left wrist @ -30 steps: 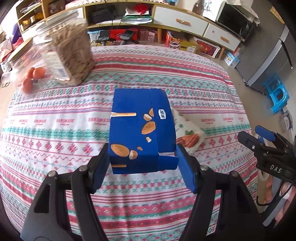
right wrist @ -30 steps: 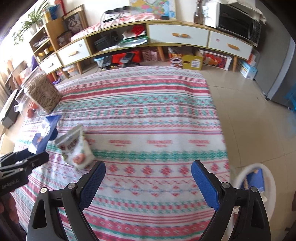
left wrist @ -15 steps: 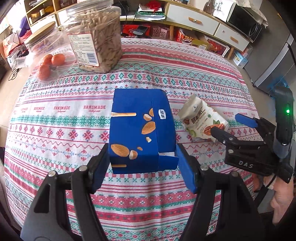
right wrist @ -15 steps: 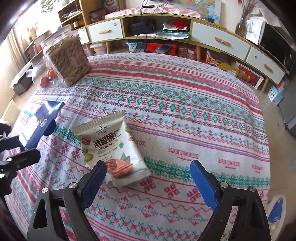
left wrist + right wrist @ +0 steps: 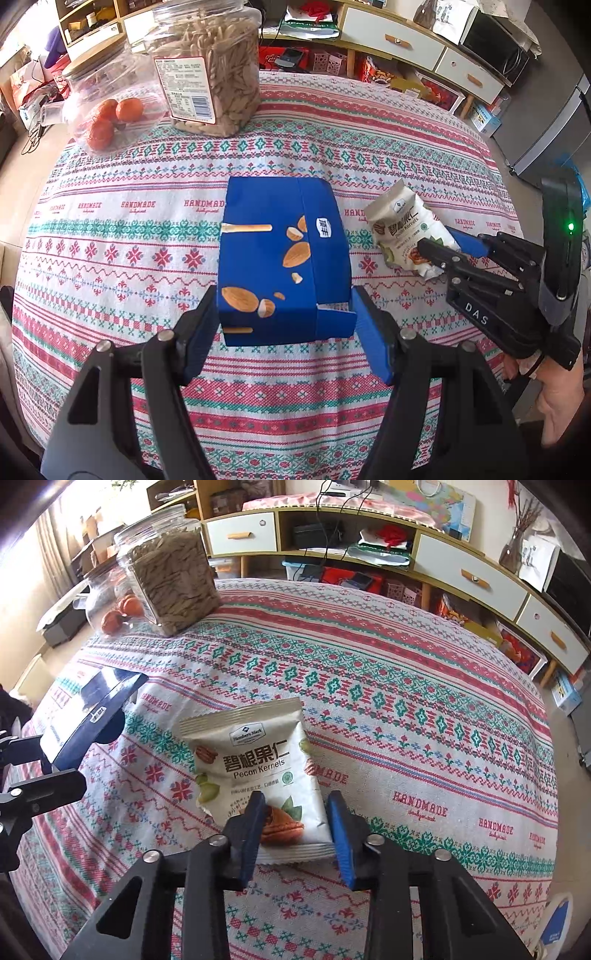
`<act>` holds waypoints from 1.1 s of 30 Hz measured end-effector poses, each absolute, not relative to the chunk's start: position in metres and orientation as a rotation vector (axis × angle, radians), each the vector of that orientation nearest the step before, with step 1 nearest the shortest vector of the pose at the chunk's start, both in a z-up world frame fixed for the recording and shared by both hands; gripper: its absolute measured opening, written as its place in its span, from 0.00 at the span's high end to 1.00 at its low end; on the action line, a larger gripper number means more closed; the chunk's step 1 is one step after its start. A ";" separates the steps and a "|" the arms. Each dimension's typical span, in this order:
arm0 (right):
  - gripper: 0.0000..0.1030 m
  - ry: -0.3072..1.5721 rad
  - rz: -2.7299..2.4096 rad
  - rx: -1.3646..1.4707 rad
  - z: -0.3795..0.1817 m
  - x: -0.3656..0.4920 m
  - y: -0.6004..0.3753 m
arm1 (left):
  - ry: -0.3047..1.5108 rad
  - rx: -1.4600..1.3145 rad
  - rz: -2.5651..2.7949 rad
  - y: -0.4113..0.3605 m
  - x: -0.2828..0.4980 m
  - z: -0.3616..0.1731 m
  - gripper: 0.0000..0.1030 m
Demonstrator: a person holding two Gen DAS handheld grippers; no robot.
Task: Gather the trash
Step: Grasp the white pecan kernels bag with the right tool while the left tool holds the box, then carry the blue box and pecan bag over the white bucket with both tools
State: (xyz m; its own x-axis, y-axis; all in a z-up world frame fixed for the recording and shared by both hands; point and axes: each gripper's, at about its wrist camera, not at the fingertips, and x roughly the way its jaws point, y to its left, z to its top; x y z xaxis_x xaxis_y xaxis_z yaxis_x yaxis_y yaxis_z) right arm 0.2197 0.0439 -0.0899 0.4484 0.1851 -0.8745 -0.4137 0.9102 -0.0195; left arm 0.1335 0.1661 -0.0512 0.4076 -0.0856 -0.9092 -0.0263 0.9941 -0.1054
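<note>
The left tool (image 5: 284, 325) has a tight hold of a blue box (image 5: 280, 258) with almonds drawn on it. Its two blue fingers (image 5: 199, 332) press on the near end of the box from both sides, and the box sticks out forward, lifted up over the surface (image 5: 110, 258). A small flap on the near right corner of the box hangs loose.

The right tool (image 5: 295, 827) is down at a white snack bag (image 5: 258, 768) that says "Pecan Kernels". The bag lies on the surface, a bit to the right of the blue box. The tool's fingers have come in close on the near end of the bag, one on each side. The left finger (image 5: 251, 830) lies over the edge of the bag and the right one sits right at the other edge. I cannot tell if they are squeezing it yet.

The surface has a cloth with red and green patterns and the word "HANDMADE" on it. At the far left corner stands a big clear jar of seeds (image 5: 207, 70). Just beside it is a smaller clear jar (image 5: 107, 107) with oranges (image 5: 129, 110) inside.
</note>
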 end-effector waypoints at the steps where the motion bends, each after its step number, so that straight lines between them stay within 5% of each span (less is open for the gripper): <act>1: 0.77 1.042 0.376 -0.236 -0.087 0.219 0.043 | 1.150 -0.110 -0.038 0.167 0.132 -0.051 0.32; 8: 0.89 1.017 0.403 -0.219 -0.067 0.206 0.036 | 1.141 -0.113 -0.045 0.164 0.122 -0.045 0.32; 33: 0.92 0.953 0.269 -0.133 -0.011 0.153 -0.081 | 1.100 -0.076 -0.175 0.079 0.112 -0.021 0.32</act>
